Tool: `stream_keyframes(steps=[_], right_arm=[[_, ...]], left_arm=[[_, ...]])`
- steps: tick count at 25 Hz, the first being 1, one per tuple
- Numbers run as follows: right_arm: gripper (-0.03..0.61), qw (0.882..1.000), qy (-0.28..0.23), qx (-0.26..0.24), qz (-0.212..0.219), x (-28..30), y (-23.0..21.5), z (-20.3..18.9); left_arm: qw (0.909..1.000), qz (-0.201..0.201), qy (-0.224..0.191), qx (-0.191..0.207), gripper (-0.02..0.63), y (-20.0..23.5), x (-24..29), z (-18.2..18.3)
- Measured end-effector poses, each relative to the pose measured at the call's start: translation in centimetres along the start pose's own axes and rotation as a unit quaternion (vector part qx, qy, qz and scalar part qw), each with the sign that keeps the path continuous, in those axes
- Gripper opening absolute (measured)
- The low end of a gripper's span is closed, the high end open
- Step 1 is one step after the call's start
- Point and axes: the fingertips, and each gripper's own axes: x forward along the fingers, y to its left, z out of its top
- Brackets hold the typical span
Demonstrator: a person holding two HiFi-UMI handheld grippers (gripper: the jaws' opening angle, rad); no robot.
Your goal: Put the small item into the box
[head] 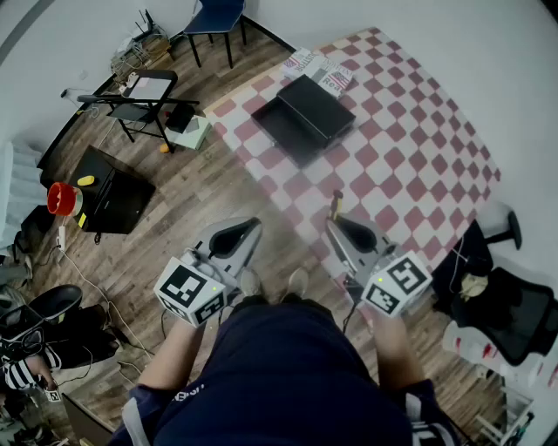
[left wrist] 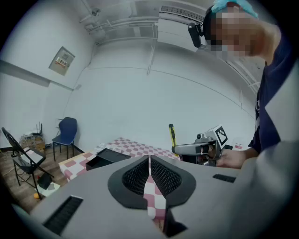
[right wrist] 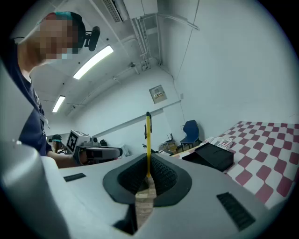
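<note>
I hold a thin yellow pen [right wrist: 148,140] upright in my right gripper [right wrist: 148,164], whose jaws are shut on it. In the head view the pen [head: 336,206] sticks out past the right gripper [head: 336,223] over the near edge of the checkered mat. The black box [head: 281,128] lies open far ahead on the mat, its lid [head: 317,106] beside it. The box [right wrist: 212,157] also shows at the right of the right gripper view. My left gripper [left wrist: 149,161] is shut and empty, held level with the right one above the wooden floor [head: 253,228].
A red-and-white checkered mat [head: 392,148] covers the floor ahead. Printed papers [head: 319,70] lie behind the box. To the left stand a folding chair [head: 139,100], a black case [head: 113,193] and a red bucket [head: 61,199]. A blue chair [head: 214,17] stands at the back and a black office chair [head: 501,300] at the right.
</note>
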Motion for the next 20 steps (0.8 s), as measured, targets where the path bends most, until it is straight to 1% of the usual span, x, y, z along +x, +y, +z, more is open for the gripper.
stream_keyframes(steps=[7,12,20], right_arm=[[0.035,1.0,-0.001,-0.001,0.003,0.0,-0.1,0.4],[0.035,1.0,-0.002,-0.001,0.015,-0.2,0.0,0.4],[0.035,0.999,-0.002,0.006,0.033,-2.0,0.1,-0.2]], left_arm=[[1.0,0.003,-0.001,0.001,0.041,0.0,0.1,0.4],[0.9999,0.009,-0.001,0.005,0.041,-0.6,0.2,0.2],[0.9998,0.021,-0.003,0.006,0.041,-2.8,0.0,-0.5]])
